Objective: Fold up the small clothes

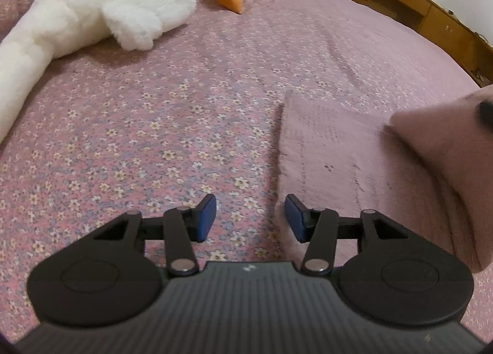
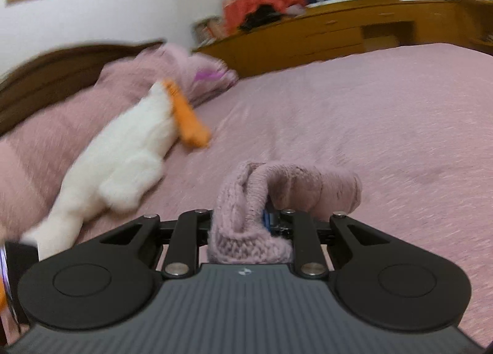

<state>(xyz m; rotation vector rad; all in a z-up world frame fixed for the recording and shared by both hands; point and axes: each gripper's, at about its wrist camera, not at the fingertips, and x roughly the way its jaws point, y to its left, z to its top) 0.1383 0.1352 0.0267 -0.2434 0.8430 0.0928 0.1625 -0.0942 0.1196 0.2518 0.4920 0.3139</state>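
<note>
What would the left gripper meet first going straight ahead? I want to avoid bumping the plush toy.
Probably just the floral bedspread: the open left gripper points at bare cover, between the white plush toy and the pink knit garment. Depth is unclear.

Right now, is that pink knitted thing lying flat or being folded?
Partly folded: one end of the pink knit lies flat on the bed, the other is lifted, clamped in the right gripper.

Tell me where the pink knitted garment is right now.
The pink knitted garment is clamped in the right gripper, lifted over the bed; in the left view it lies right of the open left gripper.
</note>
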